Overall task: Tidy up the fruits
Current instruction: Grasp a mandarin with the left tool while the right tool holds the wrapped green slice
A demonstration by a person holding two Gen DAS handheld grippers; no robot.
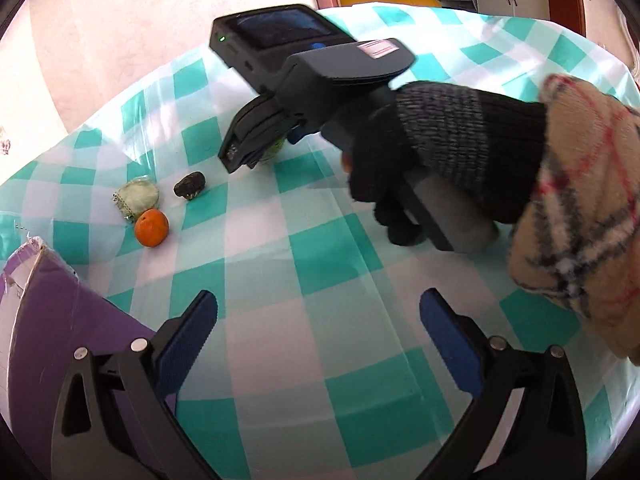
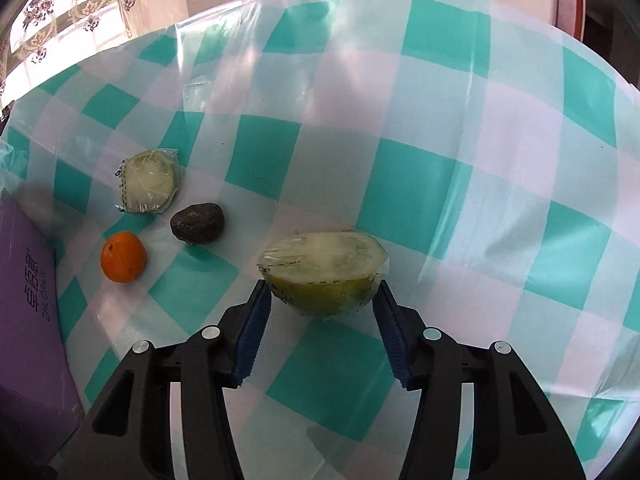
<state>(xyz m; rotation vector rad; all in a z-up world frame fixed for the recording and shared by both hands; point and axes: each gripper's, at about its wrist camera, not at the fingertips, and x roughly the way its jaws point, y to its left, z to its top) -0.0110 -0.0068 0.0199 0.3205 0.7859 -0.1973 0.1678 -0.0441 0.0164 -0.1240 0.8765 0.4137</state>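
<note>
My right gripper [image 2: 322,292] is shut on a plastic-wrapped green fruit half [image 2: 322,276], cut face up, just above the checked cloth. In the left wrist view the right gripper [image 1: 256,152] hides most of that fruit [image 1: 276,150]. A second wrapped fruit half [image 2: 148,182], a dark avocado [image 2: 197,223] and an orange [image 2: 123,257] lie to the left; they also show in the left wrist view as the wrapped half [image 1: 138,196], avocado [image 1: 190,185] and orange [image 1: 151,227]. My left gripper [image 1: 318,320] is open and empty over the cloth.
A purple box [image 2: 28,304] stands at the left edge, also in the left wrist view [image 1: 52,320]. The teal-and-white checked tablecloth [image 2: 460,184] under clear plastic covers the table. The gloved hand and plaid sleeve [image 1: 580,208] reach in from the right.
</note>
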